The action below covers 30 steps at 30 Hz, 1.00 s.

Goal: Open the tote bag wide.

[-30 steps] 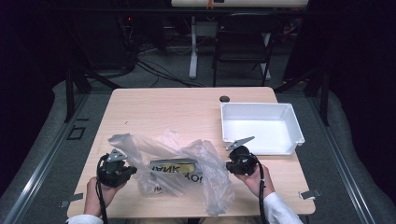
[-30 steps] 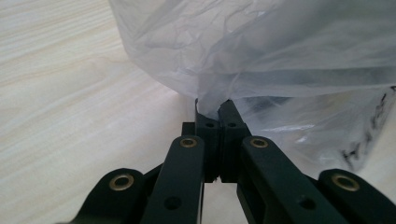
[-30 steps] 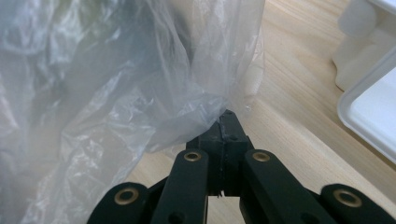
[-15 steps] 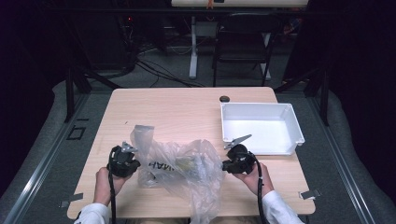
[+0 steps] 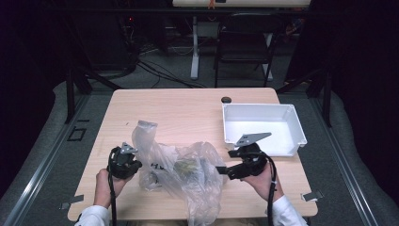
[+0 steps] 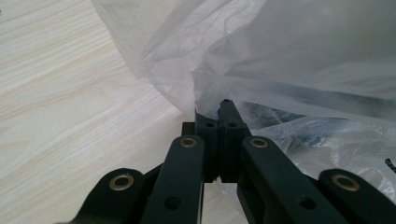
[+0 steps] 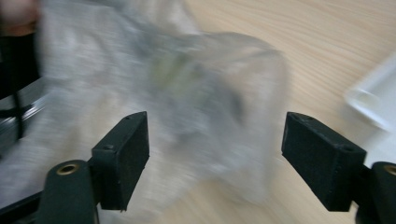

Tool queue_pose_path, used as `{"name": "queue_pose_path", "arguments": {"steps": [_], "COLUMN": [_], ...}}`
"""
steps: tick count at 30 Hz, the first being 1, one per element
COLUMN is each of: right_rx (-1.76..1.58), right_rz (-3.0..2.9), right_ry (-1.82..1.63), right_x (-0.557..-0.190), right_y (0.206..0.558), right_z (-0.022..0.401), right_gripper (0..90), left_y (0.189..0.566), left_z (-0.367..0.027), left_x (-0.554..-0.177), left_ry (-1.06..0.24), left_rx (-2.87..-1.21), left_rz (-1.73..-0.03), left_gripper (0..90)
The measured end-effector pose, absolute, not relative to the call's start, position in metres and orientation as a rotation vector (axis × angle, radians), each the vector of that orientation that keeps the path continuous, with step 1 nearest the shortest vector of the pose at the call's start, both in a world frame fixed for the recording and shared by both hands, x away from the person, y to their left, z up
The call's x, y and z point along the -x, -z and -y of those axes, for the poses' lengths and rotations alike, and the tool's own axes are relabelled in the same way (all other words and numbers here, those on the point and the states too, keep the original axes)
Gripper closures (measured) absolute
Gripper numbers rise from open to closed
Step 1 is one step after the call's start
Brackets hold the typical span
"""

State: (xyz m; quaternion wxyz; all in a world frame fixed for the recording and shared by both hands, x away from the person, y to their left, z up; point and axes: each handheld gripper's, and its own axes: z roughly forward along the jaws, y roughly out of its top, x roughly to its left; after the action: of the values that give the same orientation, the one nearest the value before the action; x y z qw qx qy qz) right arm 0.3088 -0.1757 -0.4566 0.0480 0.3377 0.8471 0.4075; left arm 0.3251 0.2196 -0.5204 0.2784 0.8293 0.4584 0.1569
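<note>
A crumpled clear plastic bag (image 5: 188, 172) lies at the table's front middle, with dark items and something yellowish inside. Its lower end hangs over the front edge. My left gripper (image 5: 136, 165) sits at the bag's left side, shut on a fold of the plastic bag (image 6: 261, 56); in the left gripper view the gripper (image 6: 219, 112) shows its jaws pressed together with film between them. My right gripper (image 5: 222, 169) is at the bag's right side. In the right gripper view the gripper (image 7: 215, 149) stands wide open, with the blurred bag (image 7: 187, 93) just ahead of it.
An empty white tray (image 5: 294, 127) stands at the right, just beyond my right gripper. A small dark round object (image 5: 226, 99) lies near the table's far edge. Bare wood (image 5: 179, 106) stretches behind the bag.
The bag has bunched up toward the middle and reaches further over the front edge. My left gripper has moved slightly forward and right with the plastic. The right gripper has hardly shifted.
</note>
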Motion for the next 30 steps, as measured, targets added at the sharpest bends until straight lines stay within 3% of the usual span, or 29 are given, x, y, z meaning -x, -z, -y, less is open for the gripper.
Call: {"name": "queue_pose_path", "arguments": {"steps": [5, 8, 9, 10, 12, 13, 15, 16, 18, 30], "right_rx": [-0.879, -0.809, -0.802, -0.802, -0.823, -0.847, -0.853, -0.864, -0.874, -0.952], "right_rz": [-2.676, -2.721, -2.747, -2.747, -2.773, -2.776, -2.782, -2.776, -2.763, -2.631], "right_ry": [-1.271, -1.171, -1.098, -1.098, -1.024, -0.993, -0.982, -0.976, -0.981, -0.908], "right_x": [-0.297, -0.291, -0.294, -0.294, -0.299, -0.304, -0.306, -0.309, -0.311, -0.325], "right_y": [0.453, 0.458, 0.467, 0.467, 0.478, 0.486, 0.488, 0.492, 0.495, 0.498], "right_z": [0.139, 0.117, 0.111, 0.111, 0.107, 0.107, 0.108, 0.11, 0.112, 0.13], "right_gripper": [16.5, 20.3, 27.9, 27.9, 43.7, 64.1, 68.6, 81.0, 90.0, 90.0], "left_y": [0.52, 0.521, 0.521, 0.521, 0.521, 0.521, 0.521, 0.522, 0.522, 0.52], "left_z": [-0.219, -0.22, -0.221, -0.221, -0.221, -0.221, -0.221, -0.221, -0.221, -0.234], "left_x": [-0.325, -0.325, -0.325, -0.325, -0.325, -0.325, -0.325, -0.325, -0.326, -0.327], "left_ry": [-0.419, -0.412, -0.413, -0.413, -0.408, -0.405, -0.4, -0.406, -0.405, -0.4], "left_rx": [-2.231, -2.234, -2.232, -2.232, -2.229, -2.231, -2.233, -2.234, -2.232, -2.197], "left_rz": [-1.226, -1.232, -1.234, -1.234, -1.238, -1.236, -1.237, -1.238, -1.236, -1.265], "left_gripper": [89.7, 89.7, 89.7, 89.7, 89.6, 89.7, 89.6, 89.6, 89.7, 89.7]}}
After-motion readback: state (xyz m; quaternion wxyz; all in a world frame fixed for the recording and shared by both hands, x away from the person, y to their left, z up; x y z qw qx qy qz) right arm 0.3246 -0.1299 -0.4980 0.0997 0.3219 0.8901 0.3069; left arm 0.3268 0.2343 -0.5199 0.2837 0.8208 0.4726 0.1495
